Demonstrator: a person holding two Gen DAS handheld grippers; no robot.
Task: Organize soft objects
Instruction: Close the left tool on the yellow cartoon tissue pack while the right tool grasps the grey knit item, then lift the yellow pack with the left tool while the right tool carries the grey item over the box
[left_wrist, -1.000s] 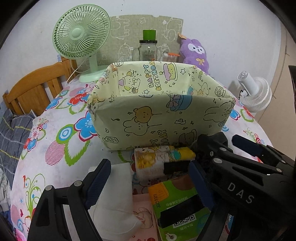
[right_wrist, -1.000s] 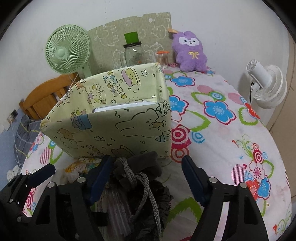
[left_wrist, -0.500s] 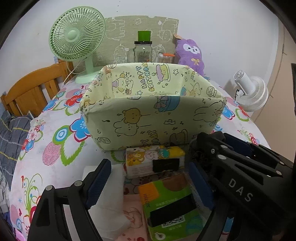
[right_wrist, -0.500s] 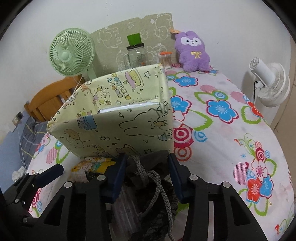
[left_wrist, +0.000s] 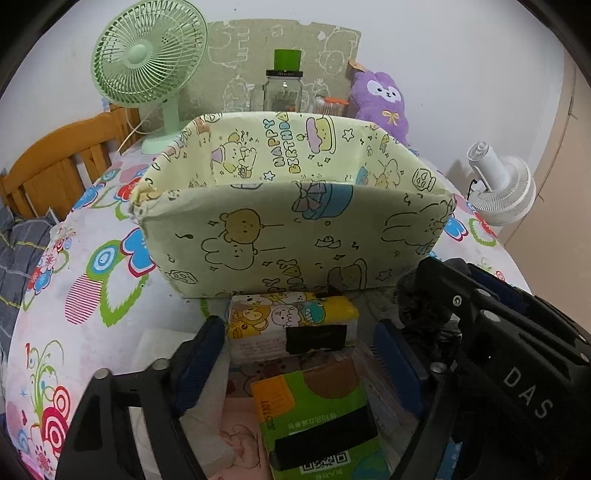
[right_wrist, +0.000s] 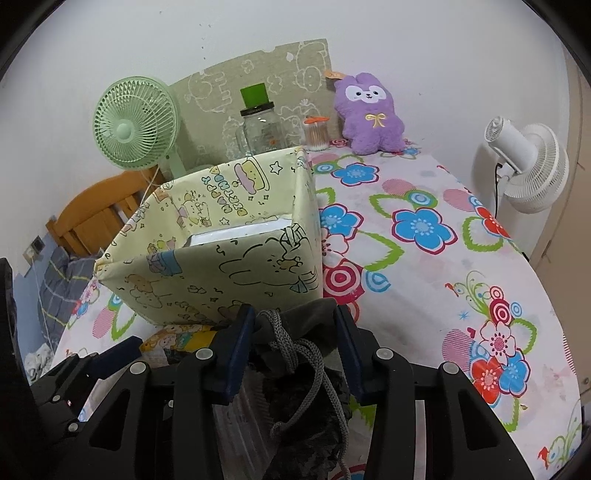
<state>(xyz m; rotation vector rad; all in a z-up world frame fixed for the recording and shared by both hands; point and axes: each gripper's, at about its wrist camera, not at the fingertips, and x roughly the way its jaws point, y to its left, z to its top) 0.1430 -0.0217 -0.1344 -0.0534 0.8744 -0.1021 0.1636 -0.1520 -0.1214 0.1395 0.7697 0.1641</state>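
Observation:
A pale yellow cartoon-print fabric box stands open on the flowered table; it also shows in the right wrist view. In front of it lie a yellow tissue pack, a green tissue pack and a white cloth. My left gripper is open around the yellow tissue pack. My right gripper is shut on a dark grey drawstring pouch just in front of the box's right corner; it also shows in the left wrist view.
A green fan, a glass jar with green lid and a purple plush stand behind the box. A white fan is at the table's right edge. A wooden chair is at the left.
My right gripper has closed on the grey pouch. My left gripper has moved forward, so its fingers now flank the yellow tissue pack.

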